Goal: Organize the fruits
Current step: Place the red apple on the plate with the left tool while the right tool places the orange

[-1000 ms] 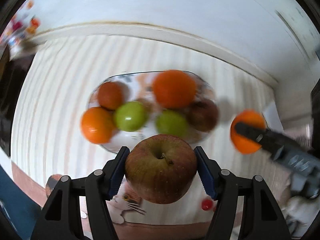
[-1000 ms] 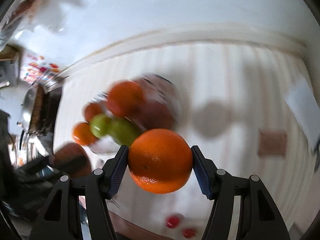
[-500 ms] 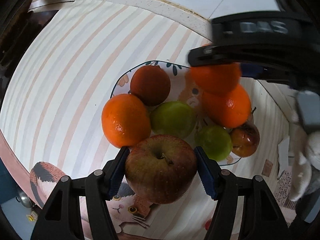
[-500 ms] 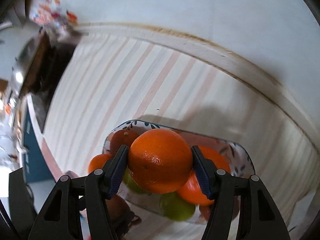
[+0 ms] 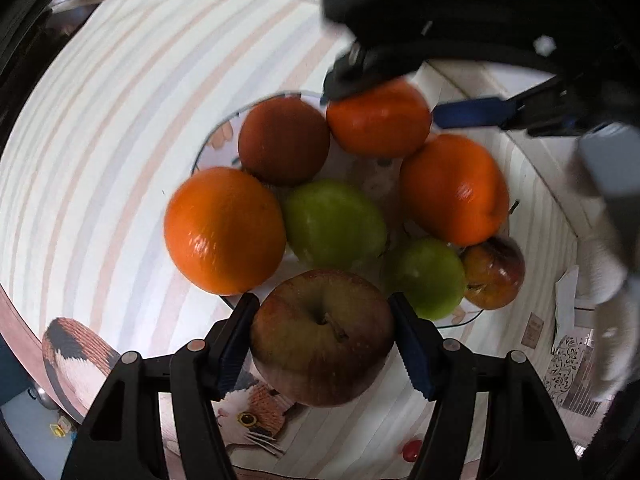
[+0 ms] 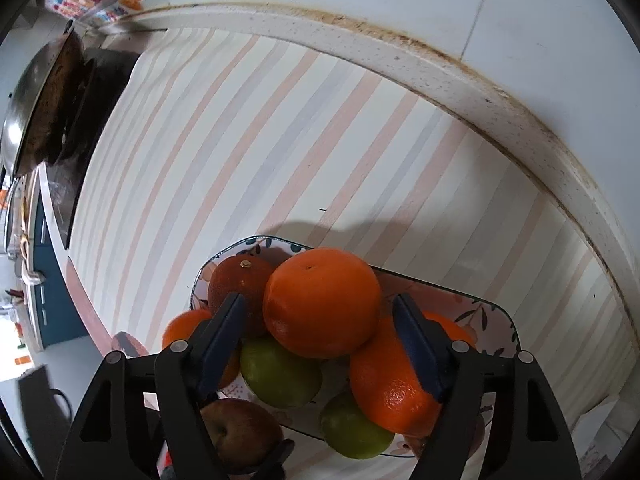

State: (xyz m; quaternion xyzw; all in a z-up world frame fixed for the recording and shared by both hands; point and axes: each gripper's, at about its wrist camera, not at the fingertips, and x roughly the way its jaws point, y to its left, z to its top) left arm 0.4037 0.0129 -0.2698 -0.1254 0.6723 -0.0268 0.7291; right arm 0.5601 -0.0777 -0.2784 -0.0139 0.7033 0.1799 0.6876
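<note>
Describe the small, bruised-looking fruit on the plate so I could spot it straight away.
Find the flowered plate on the striped tablecloth. At its right end in the left wrist view, below a large orange and beside a green apple, sits the small reddish apple. Its dark blotches and mixed orange-red skin set it apart from its neighbours.

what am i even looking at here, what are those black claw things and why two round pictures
A person holds two hand-held grippers, each with a fisheye camera looking along its fingers, hence two round pictures. In the left view, the left gripper clamps a reddish apple just in front of a plate of oranges and green fruit on a striped cloth. In the right view, the right gripper has just been opening: its pads stand clear of an orange now resting on the pile.
</note>
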